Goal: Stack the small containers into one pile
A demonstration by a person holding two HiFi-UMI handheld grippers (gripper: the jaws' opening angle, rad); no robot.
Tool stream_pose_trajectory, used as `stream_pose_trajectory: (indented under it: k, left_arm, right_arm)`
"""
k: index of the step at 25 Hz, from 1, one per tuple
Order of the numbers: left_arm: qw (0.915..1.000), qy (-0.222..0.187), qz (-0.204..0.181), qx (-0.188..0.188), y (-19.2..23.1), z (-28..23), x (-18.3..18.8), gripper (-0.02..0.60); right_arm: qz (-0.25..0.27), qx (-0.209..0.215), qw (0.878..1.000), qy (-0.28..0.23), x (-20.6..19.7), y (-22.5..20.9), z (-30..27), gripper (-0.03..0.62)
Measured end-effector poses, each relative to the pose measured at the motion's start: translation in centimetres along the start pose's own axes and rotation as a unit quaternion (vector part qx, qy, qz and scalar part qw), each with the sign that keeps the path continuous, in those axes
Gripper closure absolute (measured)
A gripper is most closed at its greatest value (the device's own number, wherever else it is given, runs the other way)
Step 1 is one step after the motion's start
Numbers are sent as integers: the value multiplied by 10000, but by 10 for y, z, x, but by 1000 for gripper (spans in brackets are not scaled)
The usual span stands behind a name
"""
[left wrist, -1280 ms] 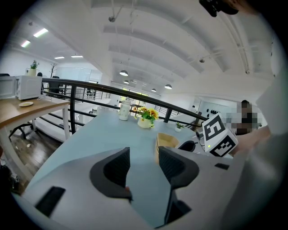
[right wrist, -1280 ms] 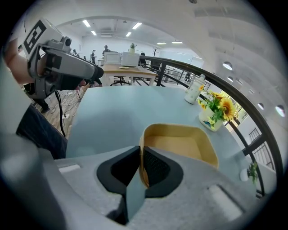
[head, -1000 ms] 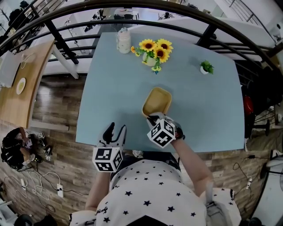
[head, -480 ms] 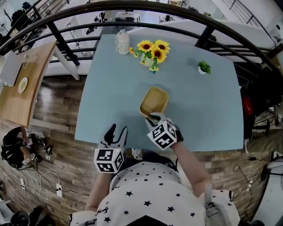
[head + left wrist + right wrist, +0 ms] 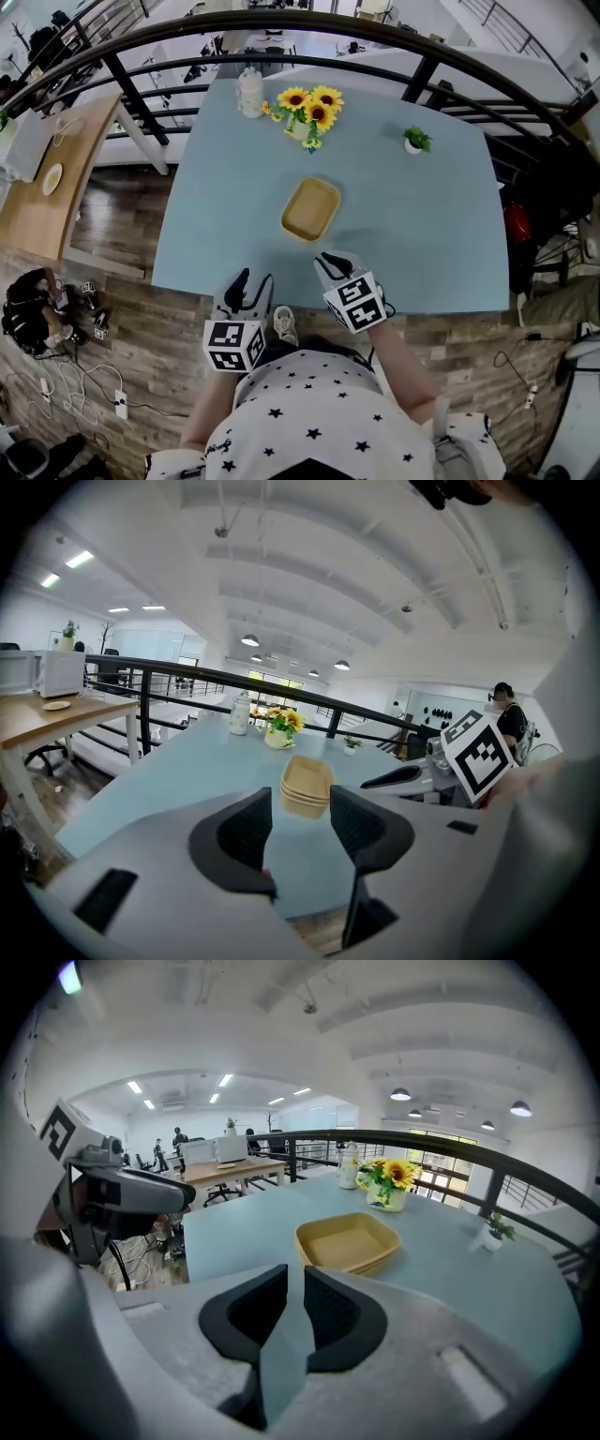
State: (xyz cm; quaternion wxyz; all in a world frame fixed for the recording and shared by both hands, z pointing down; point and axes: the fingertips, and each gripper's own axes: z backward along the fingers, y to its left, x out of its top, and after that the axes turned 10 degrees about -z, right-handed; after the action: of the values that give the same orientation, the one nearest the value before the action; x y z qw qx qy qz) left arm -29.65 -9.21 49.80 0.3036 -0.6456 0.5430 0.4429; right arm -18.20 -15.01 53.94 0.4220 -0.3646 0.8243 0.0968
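Note:
A pile of shallow tan containers [image 5: 310,208] sits nested on the blue table [image 5: 412,234], near its middle; it also shows in the left gripper view as the pile [image 5: 307,787] and in the right gripper view as the pile [image 5: 349,1242]. My right gripper [image 5: 333,262] hovers by the table's front edge, clear of the pile. Its jaws stand a narrow gap apart, with nothing between them [image 5: 295,1288]. My left gripper [image 5: 253,281] is at the front edge too, open and empty [image 5: 300,808].
At the table's far side stand a vase of sunflowers [image 5: 305,108], a white jar [image 5: 250,92] and a small potted plant [image 5: 415,141]. A black railing runs behind the table. A wooden desk [image 5: 47,169] lies to the left.
My right gripper has drawn back from the pile's near rim to the table's front edge, leaving the containers on the table. The left gripper has hardly moved.

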Motion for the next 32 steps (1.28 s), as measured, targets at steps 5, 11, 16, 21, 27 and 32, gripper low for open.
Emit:
stream_pose_trajectory:
  k: [5, 11, 16, 21, 27, 32]
  left_arm:
    - [10000, -32, 15, -30, -31, 13, -4, 394]
    - [9999, -103, 12, -31, -68, 35, -11, 420]
    - [9999, -134, 14, 26, -99, 55, -26, 467]
    - [9998, -167, -61, 84, -128, 70, -34, 516]
    - [9997, -205, -135, 70, -152, 82, -40, 545]
    - [9997, -187, -163, 42, -169, 94, -51, 566]
  right_arm:
    - [-236, -150, 9992, -302, -13, -2, 40, 557]
    - [-553, -196, 9963, -623, -34, 4, 89, 586]
    - [-648, -196, 9945, -802, -59, 12, 127, 588]
    - [-692, -134, 9930, -950, -77, 21, 159, 588]
    - [-803, -108, 9909, -1077, -97, 26, 183, 588]
    - [-912, -128, 9888, -1178, -115, 30, 200, 588]
